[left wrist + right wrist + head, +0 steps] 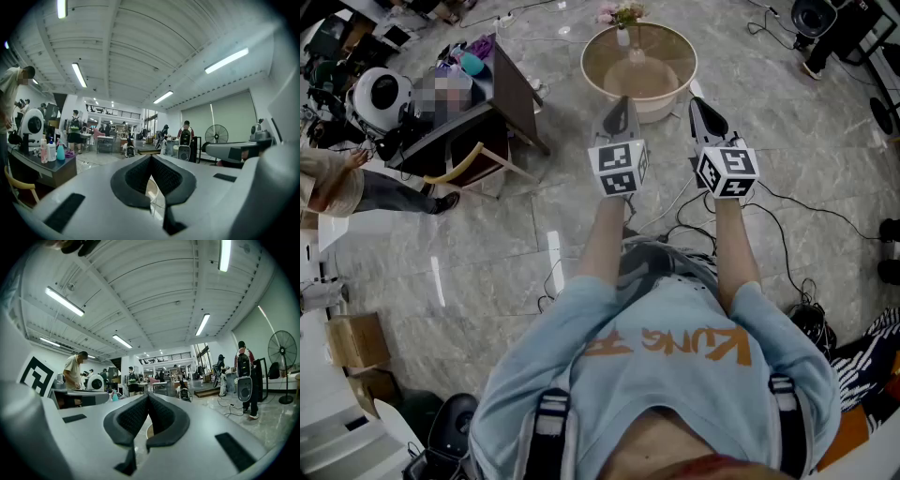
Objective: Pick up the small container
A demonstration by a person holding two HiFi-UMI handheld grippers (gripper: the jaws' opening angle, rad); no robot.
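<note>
A round glass-topped table (670, 47) stands on the marble floor ahead of me. On its far edge is a small white vase with pink flowers (623, 33); I see no other small container. My left gripper (619, 103) and right gripper (699, 103) are held side by side at chest height, pointing toward the table and short of its near rim. In the left gripper view the left gripper (151, 159) has its pads meeting at the tips, with nothing between them. The right gripper (148, 397) is likewise shut and empty, with a sliver of the table rim (149, 431) below it.
A dark desk (502, 89) with bottles and a wooden chair (473, 164) stand to the left, beside a seated person (342, 187). Cables (787, 248) trail over the floor at right. Cardboard boxes (356, 342) sit at lower left. A standing fan (282, 352) and people stand further off.
</note>
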